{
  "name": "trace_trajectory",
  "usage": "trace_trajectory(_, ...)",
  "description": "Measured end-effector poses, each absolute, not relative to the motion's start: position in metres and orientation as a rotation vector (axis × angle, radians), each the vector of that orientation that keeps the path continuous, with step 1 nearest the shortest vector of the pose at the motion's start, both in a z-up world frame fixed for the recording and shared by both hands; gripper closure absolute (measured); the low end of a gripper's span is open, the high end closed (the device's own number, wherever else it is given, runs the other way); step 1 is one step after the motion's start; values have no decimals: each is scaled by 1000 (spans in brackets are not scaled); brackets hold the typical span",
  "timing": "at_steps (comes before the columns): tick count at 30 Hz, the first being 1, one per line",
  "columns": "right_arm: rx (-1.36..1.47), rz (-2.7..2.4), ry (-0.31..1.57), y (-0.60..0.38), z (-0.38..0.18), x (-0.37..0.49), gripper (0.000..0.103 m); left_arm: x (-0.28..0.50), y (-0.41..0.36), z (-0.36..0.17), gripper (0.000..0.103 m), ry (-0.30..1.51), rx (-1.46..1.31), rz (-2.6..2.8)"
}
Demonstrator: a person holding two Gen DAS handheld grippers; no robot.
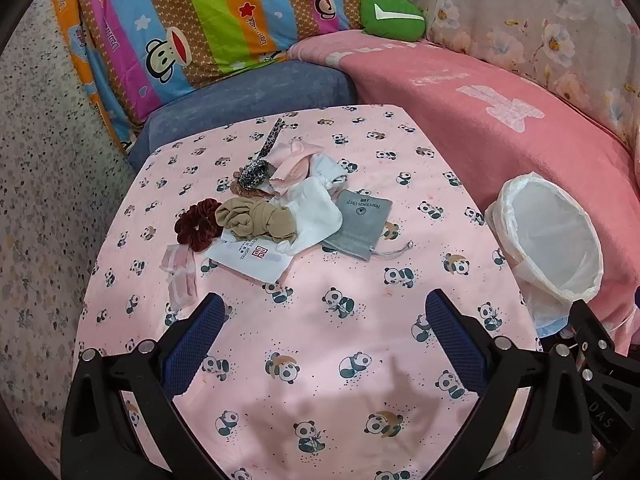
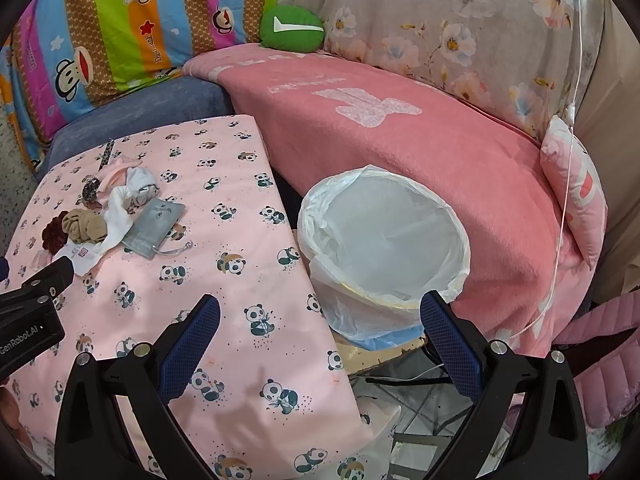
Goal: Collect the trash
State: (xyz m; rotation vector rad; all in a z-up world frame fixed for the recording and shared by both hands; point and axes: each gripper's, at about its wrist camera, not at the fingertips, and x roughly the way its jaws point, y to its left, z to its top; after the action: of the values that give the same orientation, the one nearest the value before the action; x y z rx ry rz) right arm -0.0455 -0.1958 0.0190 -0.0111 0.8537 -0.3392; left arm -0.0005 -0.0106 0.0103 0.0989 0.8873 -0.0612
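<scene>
A heap of small items lies on the panda-print table cloth (image 1: 320, 320): a dark red scrunchie (image 1: 198, 224), a tan knotted cloth (image 1: 252, 220), white cloth (image 1: 316, 216), a grey pouch (image 1: 356, 220), a white paper tag (image 1: 250, 258), a pink wrapper (image 1: 180, 272) and a leopard-print band (image 1: 256, 172). A bin lined with a white bag (image 1: 548, 236) stands at the table's right edge, seen larger in the right wrist view as the bin (image 2: 384, 244). My left gripper (image 1: 320, 336) is open, short of the heap. My right gripper (image 2: 320, 340) is open, low between table edge and bin.
A pink blanket (image 2: 400, 140) covers the sofa behind the bin. A striped cartoon quilt (image 1: 180, 32) and a green cushion (image 1: 392, 14) lie at the back. A blue seat cushion (image 1: 240, 100) sits behind the table. Tiled floor and cables (image 2: 420, 412) show below the right gripper.
</scene>
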Motion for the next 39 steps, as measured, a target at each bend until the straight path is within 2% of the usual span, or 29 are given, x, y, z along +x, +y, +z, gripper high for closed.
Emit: trace_trajectory(39, -5, -362, 805, -195, 29, -52, 5, -8, -20, 22, 7, 861, 97, -84)
